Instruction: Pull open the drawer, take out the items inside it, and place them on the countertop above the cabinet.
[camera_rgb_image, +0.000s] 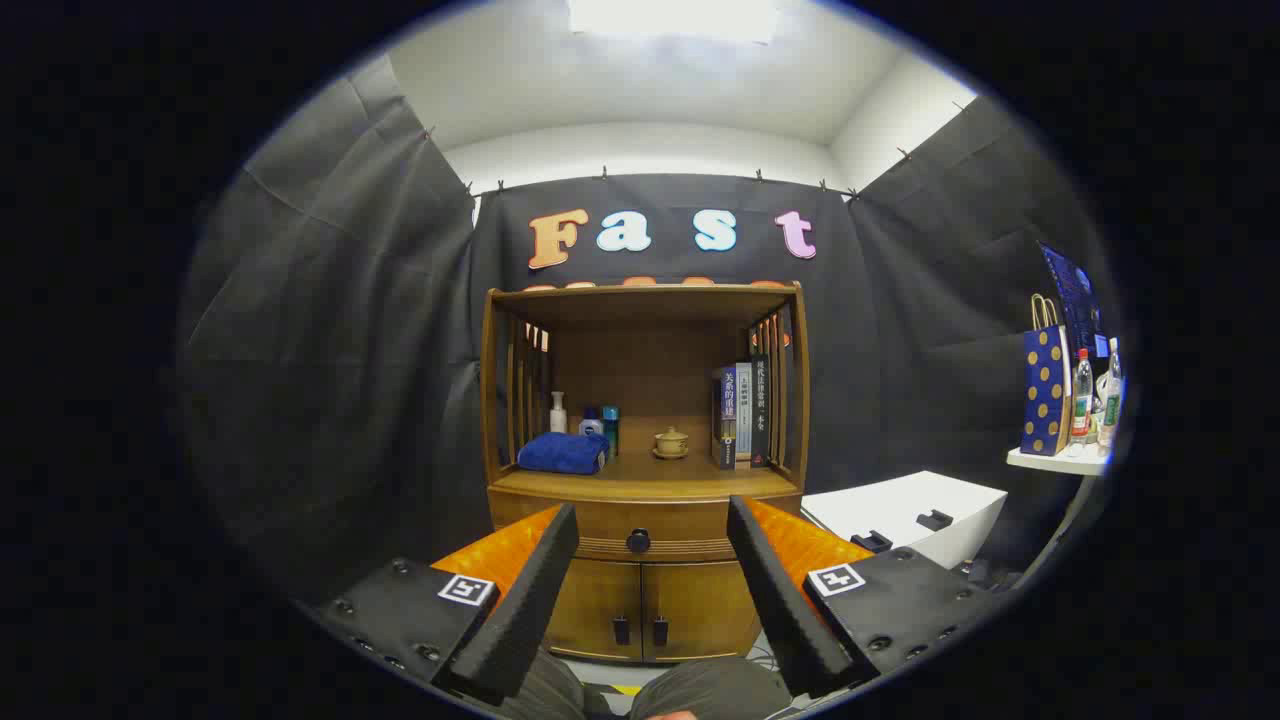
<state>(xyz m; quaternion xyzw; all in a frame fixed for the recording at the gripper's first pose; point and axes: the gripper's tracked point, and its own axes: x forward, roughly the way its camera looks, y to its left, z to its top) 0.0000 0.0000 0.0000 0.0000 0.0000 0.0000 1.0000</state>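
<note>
The claw (650, 560) gapes wide and empty, well short of the wooden cabinet (645, 470), whose drawer (640, 535) sits shut, contents hidden, its dark knob (638, 541) framed between the fingers, under the counter (640, 485) bearing a folded blue towel (563, 452).

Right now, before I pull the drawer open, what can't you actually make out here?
- Drawer contents: hidden in the gripper view behind its closed front; the knob shows, beyond the open gripper.
- Lower cabinet doors: shut, so the inside is hidden.
- Small bottles behind the blue cloth: partly covered by it and too small to identify.
- Bottles on the side shelf: small, warped by the fisheye.
</note>
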